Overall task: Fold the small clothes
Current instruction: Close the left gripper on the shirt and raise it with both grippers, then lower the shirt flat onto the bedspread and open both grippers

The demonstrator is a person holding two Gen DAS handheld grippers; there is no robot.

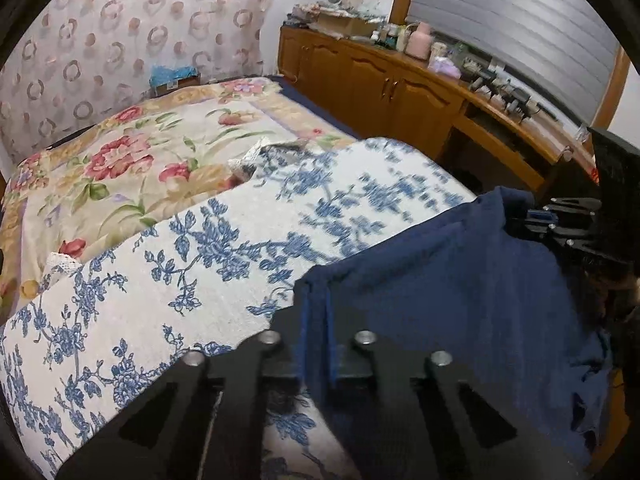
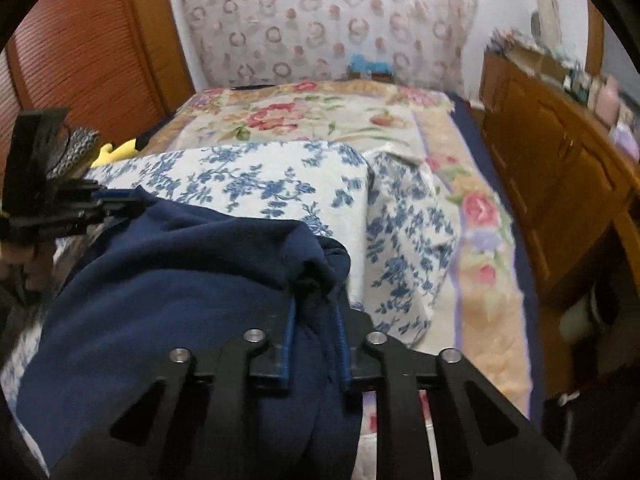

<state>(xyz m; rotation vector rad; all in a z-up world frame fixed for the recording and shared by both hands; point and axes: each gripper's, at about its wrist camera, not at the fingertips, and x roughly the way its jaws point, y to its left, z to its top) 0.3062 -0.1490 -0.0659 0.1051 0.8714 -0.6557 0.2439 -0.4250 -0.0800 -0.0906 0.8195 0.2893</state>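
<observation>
Over blue-flowered bedding (image 1: 224, 240), each hand-held gripper, left (image 1: 316, 344) and right (image 2: 316, 332), pinches the navy garment (image 2: 168, 280).

Both wrist views close, sharing bed (image 1: 120, 168)

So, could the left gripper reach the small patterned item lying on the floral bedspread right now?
Probably not as things stand: the left gripper is shut on the navy garment, which the right gripper also holds. The patterned item lies beyond the blue-flowered cloth, nothing blocking it.
</observation>
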